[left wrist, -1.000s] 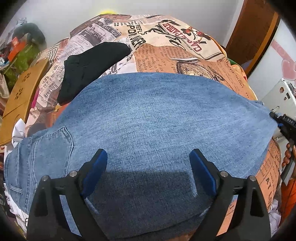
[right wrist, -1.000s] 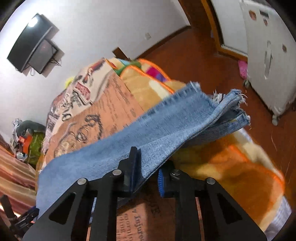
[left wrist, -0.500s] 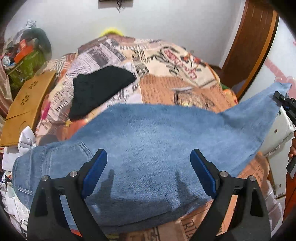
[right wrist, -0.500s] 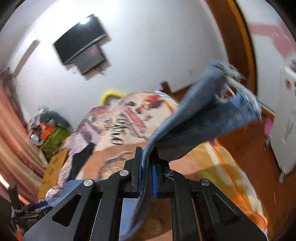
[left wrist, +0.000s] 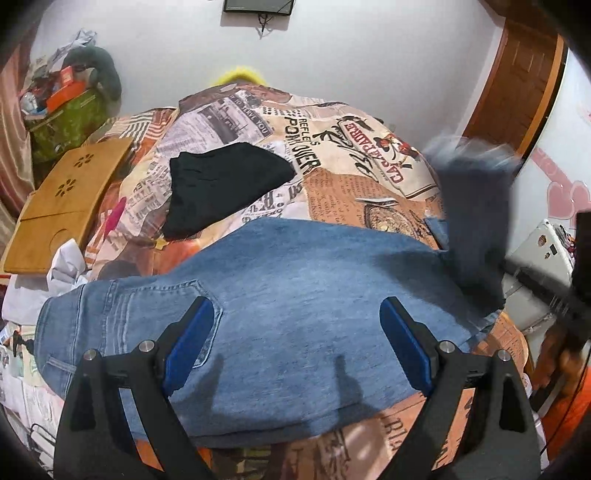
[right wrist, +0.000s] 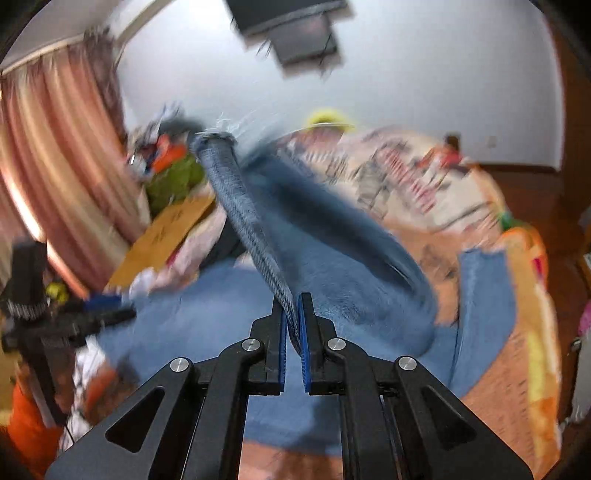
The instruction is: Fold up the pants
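progress: lengthwise fold under way, not laid down | right hand-held gripper [right wrist: 294,325] clenched on the frayed leg hem of the jeans [left wrist: 295,295], lifted ahead of it | left hand-held gripper [left wrist: 295,347] released, hovering above the denim | jeans: blue, faded, mostly flat on the bed [left wrist: 332,162]

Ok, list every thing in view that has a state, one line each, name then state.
jeans: spread flat on the bed, leg end lifted.
leg end: pinched in the air, blurred.
right hand-held gripper: shut on the leg end; its jaws have just been closing on the denim.
left hand-held gripper: open, above the jeans, nothing between its fingers.
black garment: folded, lying on the bedspread.
wall screen: dark.
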Demonstrator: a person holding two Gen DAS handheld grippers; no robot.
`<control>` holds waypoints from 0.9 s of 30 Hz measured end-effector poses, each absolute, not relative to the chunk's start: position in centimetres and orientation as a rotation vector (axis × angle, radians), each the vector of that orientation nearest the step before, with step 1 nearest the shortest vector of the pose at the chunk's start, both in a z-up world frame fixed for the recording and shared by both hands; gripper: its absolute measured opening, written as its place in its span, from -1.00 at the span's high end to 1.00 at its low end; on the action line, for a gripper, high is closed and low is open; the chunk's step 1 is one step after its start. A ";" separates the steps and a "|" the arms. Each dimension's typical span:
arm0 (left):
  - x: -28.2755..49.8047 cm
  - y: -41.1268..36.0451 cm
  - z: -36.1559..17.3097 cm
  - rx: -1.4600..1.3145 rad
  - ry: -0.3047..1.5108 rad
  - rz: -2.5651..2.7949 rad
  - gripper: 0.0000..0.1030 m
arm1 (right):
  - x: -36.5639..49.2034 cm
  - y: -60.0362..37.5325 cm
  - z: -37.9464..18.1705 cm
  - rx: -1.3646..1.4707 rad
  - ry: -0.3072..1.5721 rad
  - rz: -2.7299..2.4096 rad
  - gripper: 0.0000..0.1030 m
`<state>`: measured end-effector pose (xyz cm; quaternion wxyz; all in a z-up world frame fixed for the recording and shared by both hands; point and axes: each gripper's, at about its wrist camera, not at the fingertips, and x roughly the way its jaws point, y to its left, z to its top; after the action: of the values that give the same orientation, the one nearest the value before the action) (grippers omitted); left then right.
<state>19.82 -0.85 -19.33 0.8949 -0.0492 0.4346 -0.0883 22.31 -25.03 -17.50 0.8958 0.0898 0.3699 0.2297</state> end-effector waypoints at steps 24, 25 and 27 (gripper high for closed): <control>26.4 -5.5 -20.8 -0.025 1.039 -0.387 -0.79 | 22.2 -31.5 -19.7 0.146 0.916 0.326 0.09; 26.8 -5.8 -20.9 -0.023 1.043 -0.398 -0.79 | 22.4 -32.1 -19.7 0.145 0.914 0.307 0.09; 27.4 -6.9 -21.4 -0.005 1.060 -0.437 -0.79 | 23.1 -33.7 -19.9 0.150 0.918 0.258 0.09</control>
<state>27.42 -6.86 -21.45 0.8401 -0.0022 0.5014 -0.2068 23.09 -33.70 -19.93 0.8858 0.0720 0.4414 0.1239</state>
